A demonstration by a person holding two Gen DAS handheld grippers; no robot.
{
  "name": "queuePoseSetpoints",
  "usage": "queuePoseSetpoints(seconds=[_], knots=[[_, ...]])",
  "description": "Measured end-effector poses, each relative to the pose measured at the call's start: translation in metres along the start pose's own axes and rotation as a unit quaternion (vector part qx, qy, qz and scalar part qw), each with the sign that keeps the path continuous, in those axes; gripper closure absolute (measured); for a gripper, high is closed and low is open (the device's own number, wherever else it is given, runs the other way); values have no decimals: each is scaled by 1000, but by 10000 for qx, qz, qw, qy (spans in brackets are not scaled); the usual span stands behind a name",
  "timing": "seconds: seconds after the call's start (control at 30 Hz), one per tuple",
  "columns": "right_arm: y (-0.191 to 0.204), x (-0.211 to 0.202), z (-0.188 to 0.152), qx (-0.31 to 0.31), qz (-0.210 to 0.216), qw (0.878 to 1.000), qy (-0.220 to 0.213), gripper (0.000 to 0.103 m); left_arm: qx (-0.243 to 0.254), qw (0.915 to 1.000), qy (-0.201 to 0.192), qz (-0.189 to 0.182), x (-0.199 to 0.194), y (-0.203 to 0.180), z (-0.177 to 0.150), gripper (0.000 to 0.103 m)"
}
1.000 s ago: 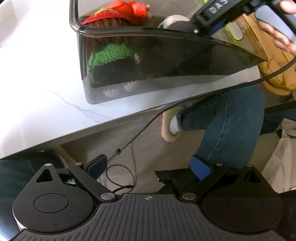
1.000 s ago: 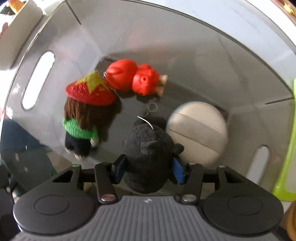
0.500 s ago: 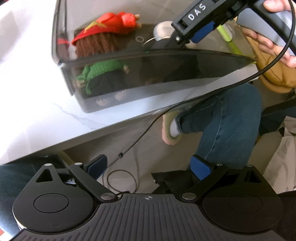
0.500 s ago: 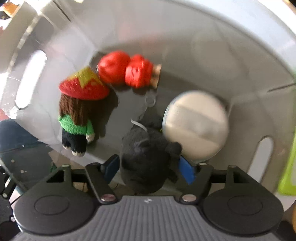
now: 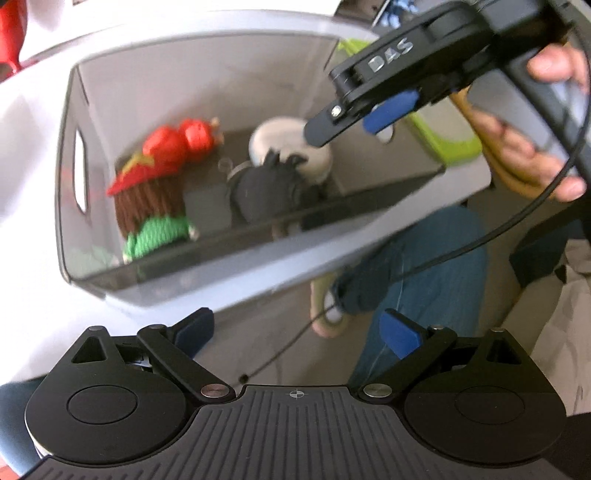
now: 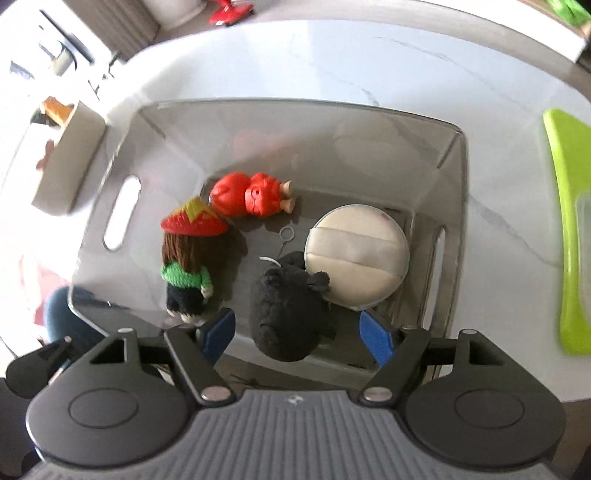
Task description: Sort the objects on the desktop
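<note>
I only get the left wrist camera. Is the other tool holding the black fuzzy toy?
Observer: No. The right tool is open, with a gap between each pad and the black plush.
Operator: What's the doll wearing under its green sweater?
Observer: The knitted doll has black trousers and pale feet.
Operator: Is anything beside the bin?
Observer: A white box stands just left of the bin in the right wrist view.

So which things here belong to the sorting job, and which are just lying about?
Part of the job:
- grey bin
- black plush toy
- knitted doll
- red figurine
- round white pouch
- right gripper, open above the bin

Just lying about:
- green tray
- white box
- red object at the far edge
</note>
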State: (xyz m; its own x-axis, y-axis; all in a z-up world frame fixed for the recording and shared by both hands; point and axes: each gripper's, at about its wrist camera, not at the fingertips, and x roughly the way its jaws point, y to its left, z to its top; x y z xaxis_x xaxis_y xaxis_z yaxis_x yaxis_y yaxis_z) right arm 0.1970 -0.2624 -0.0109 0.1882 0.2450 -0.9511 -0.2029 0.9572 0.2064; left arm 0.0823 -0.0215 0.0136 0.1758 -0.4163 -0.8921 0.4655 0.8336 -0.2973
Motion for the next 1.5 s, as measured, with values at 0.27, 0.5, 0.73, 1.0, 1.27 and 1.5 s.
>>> queuePoseSetpoints(seconds=[0.27,0.5,0.73,1.0,1.27,1.5], knots=[[4,44,31,-124,660,9945,799,21,75,9981,-596,120,-34,-1,-2,4],[29,113,50,-374,-55,9852,1675,29,111,9947,-995,227,-57,10,-8,4],[48,115,45,-633,-301,9909,1153,45,170,9923,-1175,342,-60,19,-7,4],[56,121,38,-738,-191,9863,1461,40,112,9929,-1172,168,-58,22,-5,4],[42,101,48,-424,-39,9910,1272,34,44,9939,-1101,52,-54,29,-7,4],[27,57,61,1005,1462,9838,259,33,-208,9910,-1259,-397,-67,55,-28,4]])
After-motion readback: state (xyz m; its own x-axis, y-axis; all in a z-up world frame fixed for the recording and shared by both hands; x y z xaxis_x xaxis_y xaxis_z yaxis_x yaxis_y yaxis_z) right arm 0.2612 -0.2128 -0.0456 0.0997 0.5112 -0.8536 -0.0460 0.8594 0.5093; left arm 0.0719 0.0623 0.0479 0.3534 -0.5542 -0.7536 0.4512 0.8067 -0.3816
